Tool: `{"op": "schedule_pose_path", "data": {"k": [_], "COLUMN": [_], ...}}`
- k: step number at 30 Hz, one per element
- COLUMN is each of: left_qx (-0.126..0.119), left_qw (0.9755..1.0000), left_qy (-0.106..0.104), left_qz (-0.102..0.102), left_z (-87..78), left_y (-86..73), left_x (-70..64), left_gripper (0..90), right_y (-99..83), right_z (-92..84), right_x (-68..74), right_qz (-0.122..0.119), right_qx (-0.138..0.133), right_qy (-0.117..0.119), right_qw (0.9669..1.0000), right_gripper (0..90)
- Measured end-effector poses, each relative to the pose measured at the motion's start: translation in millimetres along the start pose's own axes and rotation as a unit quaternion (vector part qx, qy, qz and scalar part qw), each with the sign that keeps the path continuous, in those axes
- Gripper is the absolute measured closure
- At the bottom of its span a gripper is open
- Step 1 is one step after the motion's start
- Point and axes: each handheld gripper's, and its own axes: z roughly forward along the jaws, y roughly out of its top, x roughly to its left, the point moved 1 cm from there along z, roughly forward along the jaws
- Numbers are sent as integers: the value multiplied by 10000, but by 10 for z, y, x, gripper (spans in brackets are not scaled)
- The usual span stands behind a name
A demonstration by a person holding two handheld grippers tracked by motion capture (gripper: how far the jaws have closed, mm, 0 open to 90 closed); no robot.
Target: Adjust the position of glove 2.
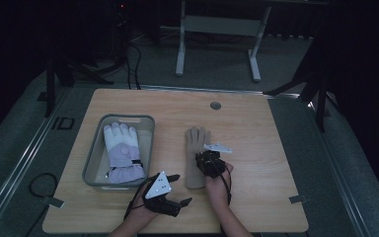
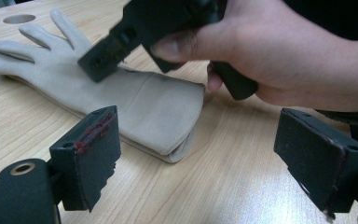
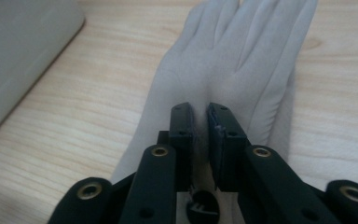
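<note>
So far one padded glove point(image 1: 123, 150) lies in the grey bin point(image 1: 94, 153) at left of the frame, while your right gripper point(image 1: 203, 161), jaws nearly closed with nothing pinched yet, rests above the tan glove point(image 1: 196, 148) at centre and your left gripper point(image 1: 177, 190) waits wide open and empty.

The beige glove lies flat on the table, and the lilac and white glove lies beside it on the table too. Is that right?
Not quite. The beige glove does lie flat on the table, but the high view shows the lilac and white glove inside the grey bin.
</note>
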Motion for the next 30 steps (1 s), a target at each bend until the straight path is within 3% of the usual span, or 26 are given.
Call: {"op": "schedule_pose_path", "data": {"k": [6, 12, 16, 18, 21, 22, 23, 25, 27, 30], "left_qx": [7, 24, 28, 24, 20, 24, 20, 34, 45, 51], "left_qw": [10000, 10000, 10000, 10000, 10000, 10000, 10000, 10000, 10000, 9999], "left_qy": [-7, -18, -32, -46, -53, -55, -53, -63, -67, -86], "left_qz": [-1, -21, -49, -52, -64, -66, -59, -54, -53, -78], "left_z": [7, 20, 27, 29, 30, 36, 42, 52, 64, 80], "left_y": [-1, -3, 1, 7, 11, 15, 16, 18, 20, 28], "left_x": [-1, -5, -10, -15, -14, -12, -14, -19, -22, -24], "left_gripper": [143, 144, 144, 144, 144, 144, 145, 145, 145, 145], "right_y": [-17, 60, 147, 180, 194, 196, 185, 167, 148, 132], "right_z": [35, -99, -208, -263, -300, -308, -316, -320, -322, -337], "right_x": [-51, -128, -282, -370, -440, -470, -527, -572, -613, -673], "right_qz": [-71, -205, -232, -155, -276, -358, -752, -1012, -1460, -1689], "right_qx": [128, -149, -284, -387, -372, -329, -191, -154, -234, -195], "right_qy": [137, 312, 595, 854, 927, 1011, 1046, 1249, 1363, 1613], "right_qw": [9998, 9992, 9976, 9955, 9946, 9937, 9915, 9869, 9796, 9721], "right_gripper": [719, 412, 229, 182, 142, 139, 169, 184, 167, 158]}}
